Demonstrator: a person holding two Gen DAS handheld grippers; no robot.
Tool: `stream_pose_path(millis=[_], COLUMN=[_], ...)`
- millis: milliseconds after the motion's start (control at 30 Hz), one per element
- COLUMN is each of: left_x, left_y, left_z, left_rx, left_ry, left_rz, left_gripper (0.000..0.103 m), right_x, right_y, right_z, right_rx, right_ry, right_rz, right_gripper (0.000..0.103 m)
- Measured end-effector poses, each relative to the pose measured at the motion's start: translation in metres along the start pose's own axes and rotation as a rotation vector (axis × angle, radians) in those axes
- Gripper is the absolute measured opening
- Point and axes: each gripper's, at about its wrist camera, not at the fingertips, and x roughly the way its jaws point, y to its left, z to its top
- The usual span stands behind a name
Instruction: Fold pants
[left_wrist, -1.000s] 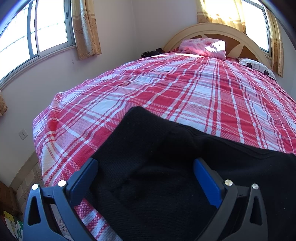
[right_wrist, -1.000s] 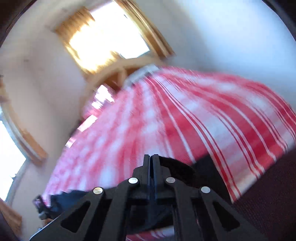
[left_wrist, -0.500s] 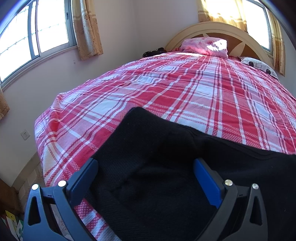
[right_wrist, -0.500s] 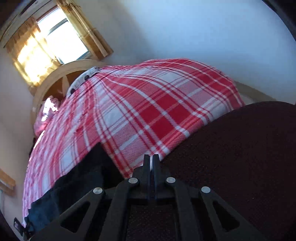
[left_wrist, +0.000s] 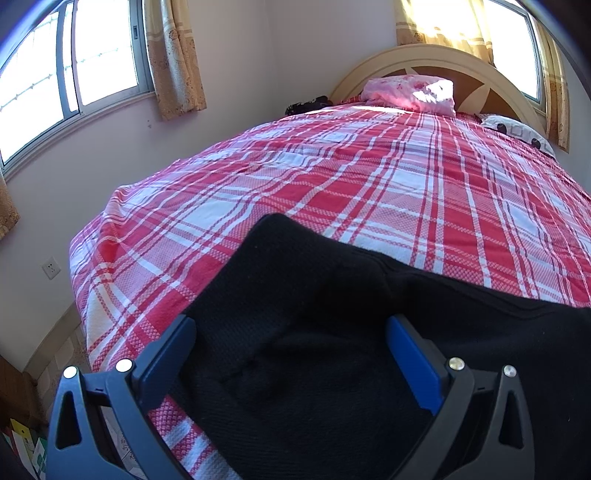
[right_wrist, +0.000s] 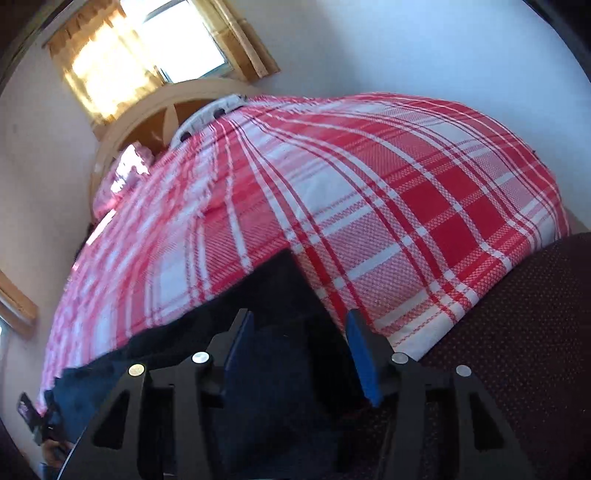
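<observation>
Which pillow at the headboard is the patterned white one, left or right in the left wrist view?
The right one: the white pillow with dark spots, lying flat in the far right corner. The pink pillow to its left is floral and sits against the headboard.

Left wrist cam sits low at the foot of the bed (left_wrist: 369, 177), super close, facing the headboard (left_wrist: 436, 59) at 12 o'clock. Right wrist cam's tilted, headboard (right_wrist: 147, 110) around 11 o'clock. Both share the plaid bedspread.
</observation>
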Motion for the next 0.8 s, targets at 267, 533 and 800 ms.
stream_pose_path(millis=[267, 533, 800], left_x=[0.0, -0.001, -0.003], left_y=[0.0, -0.001, -0.003], left_z=[0.0, -0.001, -0.001], left_rx=[0.0, -0.011, -0.011], left_ry=[0.0, 0.0, -0.003], left_rz=[0.003, 0.021, 0.04], left_gripper=[0.103, 0.103, 0.103], right_x=[-0.002, -0.059, 0.019], right_y=[0.036, 0.048, 0.027], right_z=[-0.006, 0.019, 0.013], right_rx=[-0.232, -0.239, -0.228], right_ry=[-0.022, -0.284, -0.092], right_rz=[-0.103, -0.077, -0.227], right_gripper=[0.011, 0.011, 0.026])
